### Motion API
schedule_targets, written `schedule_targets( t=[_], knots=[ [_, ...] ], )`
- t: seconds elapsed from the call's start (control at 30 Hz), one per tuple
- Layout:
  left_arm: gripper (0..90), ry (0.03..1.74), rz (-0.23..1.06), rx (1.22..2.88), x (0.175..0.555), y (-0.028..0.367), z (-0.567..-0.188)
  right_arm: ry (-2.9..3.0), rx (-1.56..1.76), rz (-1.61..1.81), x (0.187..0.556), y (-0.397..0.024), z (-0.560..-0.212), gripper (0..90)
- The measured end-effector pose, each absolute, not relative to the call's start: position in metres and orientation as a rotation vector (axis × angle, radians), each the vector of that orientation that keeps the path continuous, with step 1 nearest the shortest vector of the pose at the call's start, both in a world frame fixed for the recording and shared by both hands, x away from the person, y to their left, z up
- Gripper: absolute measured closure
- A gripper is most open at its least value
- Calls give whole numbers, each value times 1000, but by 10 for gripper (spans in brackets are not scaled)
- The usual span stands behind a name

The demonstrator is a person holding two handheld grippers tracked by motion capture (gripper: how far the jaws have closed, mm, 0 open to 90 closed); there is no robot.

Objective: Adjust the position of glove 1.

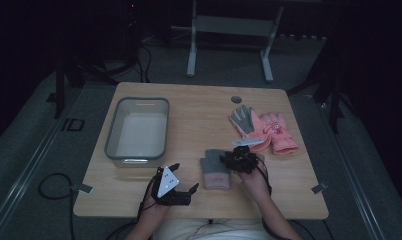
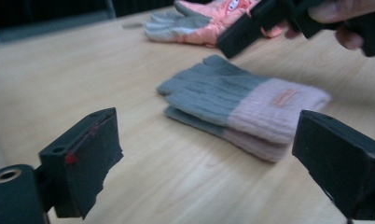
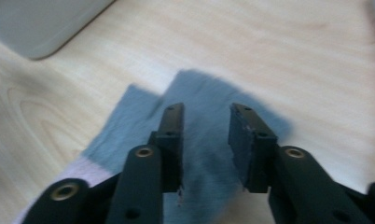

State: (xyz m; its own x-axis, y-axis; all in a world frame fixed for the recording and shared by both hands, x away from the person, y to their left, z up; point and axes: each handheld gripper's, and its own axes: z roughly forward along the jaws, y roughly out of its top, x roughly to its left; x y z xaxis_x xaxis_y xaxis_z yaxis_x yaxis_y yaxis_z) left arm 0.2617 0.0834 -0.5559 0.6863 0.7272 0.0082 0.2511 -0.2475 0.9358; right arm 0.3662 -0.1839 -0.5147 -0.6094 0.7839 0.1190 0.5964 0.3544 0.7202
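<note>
A folded pair of knit gloves (image 1: 215, 172), grey at the fingers and pink at the cuffs, lies at the table's front middle. My right gripper (image 1: 228, 161) hovers just over its grey end; in the right gripper view the jaws (image 3: 206, 119) stand slightly apart above the grey knit (image 3: 199, 88), pressing on nothing. My left gripper (image 1: 185, 176) rests near the front edge to the left of the pair, wide open, with the knit gloves (image 2: 241, 105) lying beyond its jaws (image 2: 206, 140). A pair of pink padded gloves (image 1: 269, 131) with grey palms lies at the right.
A grey-rimmed clear bin (image 1: 110, 135) sits on the left half of the wooden table (image 1: 199, 125). A round cable hole (image 1: 236, 99) is near the far edge. The right hand and gripper (image 2: 251, 28) hang above the knit gloves in the left gripper view.
</note>
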Motion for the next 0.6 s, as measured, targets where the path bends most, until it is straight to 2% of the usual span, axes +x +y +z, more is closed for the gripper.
schedule_targets(
  t=[0.07, 0.13, 0.2, 0.3, 0.37, 0.47, 0.6],
  knots=[
    [107, 762, 529, 1852, 261, 76, -551, 2369, 1227, 1097, 372, -193, -511, 598],
    [136, 673, 500, 1897, 261, 70, -548, 2374, 1214, 1091, 378, -198, -507, 571],
    [135, 673, 500, 1897, 261, 70, -548, 2376, 1197, 1096, 380, -200, -505, 571],
    [138, 544, 479, 1970, 269, 52, -544, 2384, 1180, 1115, 393, -203, -502, 553],
    [138, 480, 467, 2011, 273, 44, -544, 2389, 1183, 1103, 398, -202, -505, 554],
    [159, 392, 383, 2084, 282, 35, -549, 2415, 1202, 1095, 405, -201, -513, 548],
    [161, 345, 379, 2170, 291, 24, -556, 2426, 1231, 1084, 411, -201, -523, 512]
  ],
)
